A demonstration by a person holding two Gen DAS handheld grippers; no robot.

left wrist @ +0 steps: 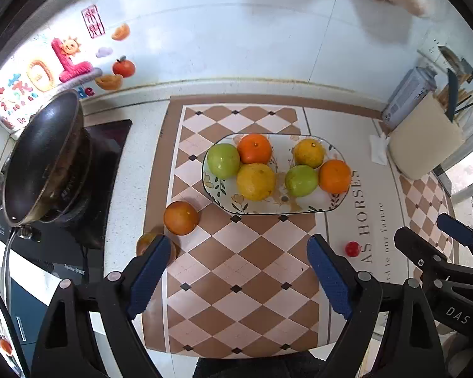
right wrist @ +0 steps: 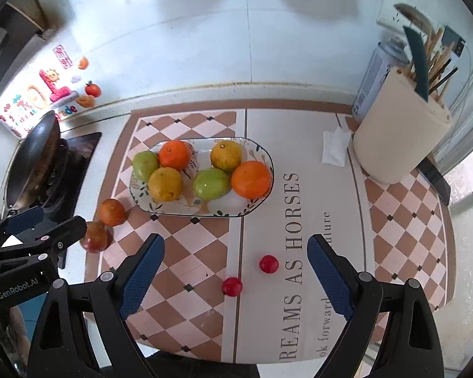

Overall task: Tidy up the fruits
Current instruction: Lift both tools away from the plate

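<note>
Brown-and-cream checkered mat (right wrist: 186,261) under floral plate (right wrist: 255,203).

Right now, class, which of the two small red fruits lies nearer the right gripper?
The lower-left small red fruit, on the mat's checked-and-plain seam; the other red fruit sits farther up, toward the plate.
</note>
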